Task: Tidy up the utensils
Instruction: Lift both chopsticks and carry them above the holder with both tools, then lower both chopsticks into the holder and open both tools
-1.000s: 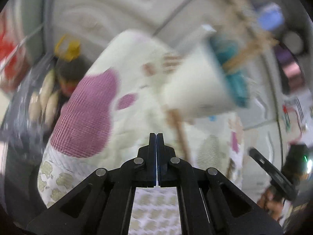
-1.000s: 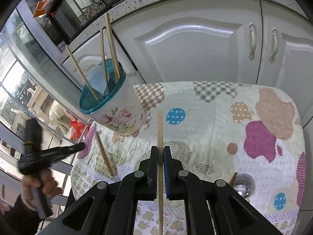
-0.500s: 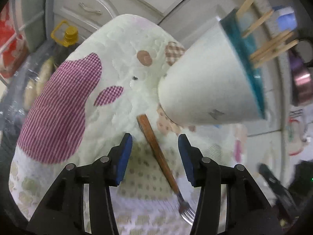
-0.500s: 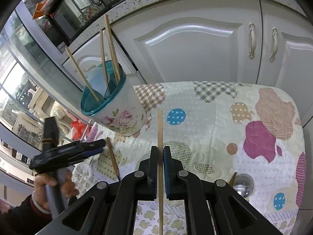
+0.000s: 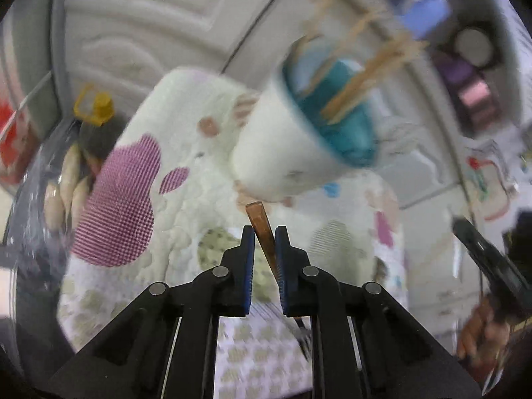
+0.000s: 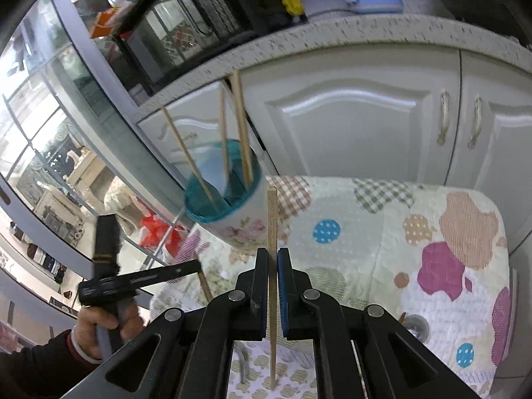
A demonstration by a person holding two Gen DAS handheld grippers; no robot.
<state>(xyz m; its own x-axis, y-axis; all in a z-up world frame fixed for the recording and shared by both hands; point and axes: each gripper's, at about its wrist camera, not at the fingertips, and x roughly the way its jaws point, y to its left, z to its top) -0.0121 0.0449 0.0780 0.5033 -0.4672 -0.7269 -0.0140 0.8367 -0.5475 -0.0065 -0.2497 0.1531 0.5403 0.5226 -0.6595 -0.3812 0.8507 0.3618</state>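
Observation:
A white floral utensil cup with a teal rim (image 6: 229, 199) stands on the quilted mat (image 6: 382, 232) and holds several wooden chopsticks (image 6: 242, 126). It also shows blurred in the left wrist view (image 5: 299, 143). My left gripper (image 5: 265, 232) is shut on the brown wooden handle of a fork (image 5: 261, 222), just in front of the cup; the fork's tines show below the fingers. In the right wrist view the left gripper (image 6: 186, 269) sits low left of the cup. My right gripper (image 6: 272, 256) is shut on a single wooden chopstick (image 6: 272, 219) pointing at the cup.
White cabinet doors (image 6: 349, 116) and a speckled countertop (image 6: 332, 40) rise behind the mat. A metal spoon bowl (image 6: 415, 324) lies on the mat at the right. A yellow-capped bottle (image 5: 94, 106) and bagged goods stand left of the mat.
My left gripper has closed on the fork handle that lay between its open fingers and lifted it. The right gripper with its chopstick has moved closer to the cup.

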